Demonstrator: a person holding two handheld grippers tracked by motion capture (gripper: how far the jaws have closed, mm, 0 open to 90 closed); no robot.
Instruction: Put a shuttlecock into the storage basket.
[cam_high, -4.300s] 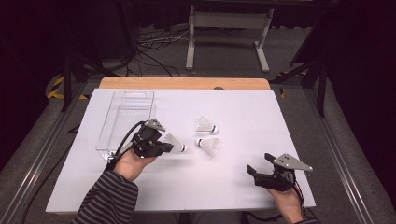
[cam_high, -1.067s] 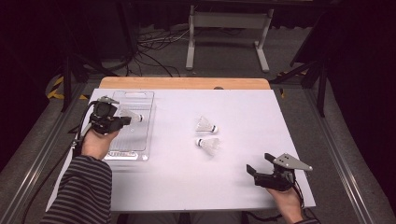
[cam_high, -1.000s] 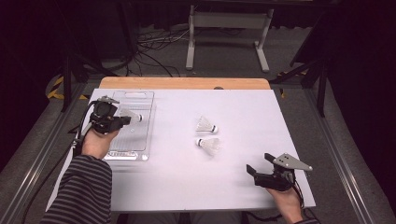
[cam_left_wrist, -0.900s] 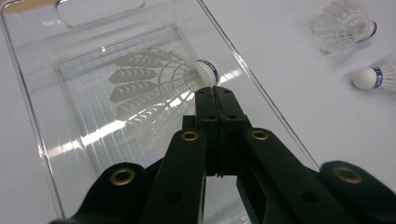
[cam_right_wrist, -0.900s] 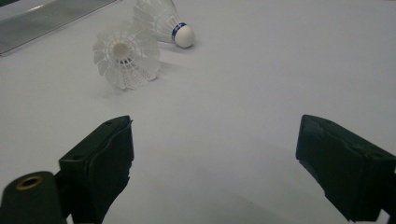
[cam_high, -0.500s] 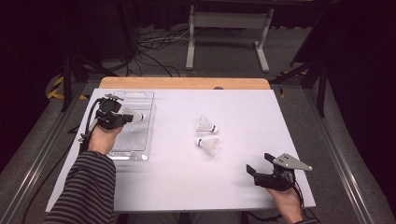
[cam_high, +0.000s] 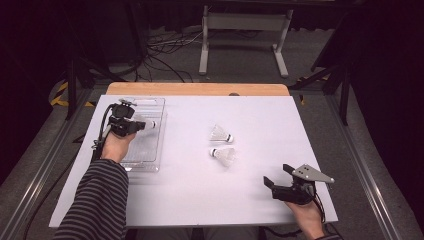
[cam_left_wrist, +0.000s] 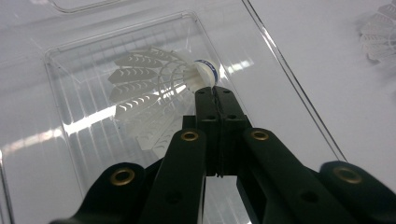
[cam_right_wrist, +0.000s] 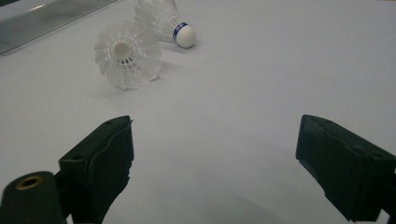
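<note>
Left claw (cam_high: 136, 125) was extended over the clear tray (cam_high: 150, 162) at the far left of the tabletop (cam_high: 250, 200), jaws clamped on the skirt of a shuttlecock (cam_left_wrist: 159, 93) held above the tray floor. Right claw (cam_high: 272, 186) rested at the near right, jaws wide apart and empty, well apart from two shuttlecocks (cam_high: 221, 145) lying mid-tabletop.

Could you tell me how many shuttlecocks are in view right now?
3: one shuttlecock in the left gripper over the clear tray, and two shuttlecocks side by side mid-table.
</note>
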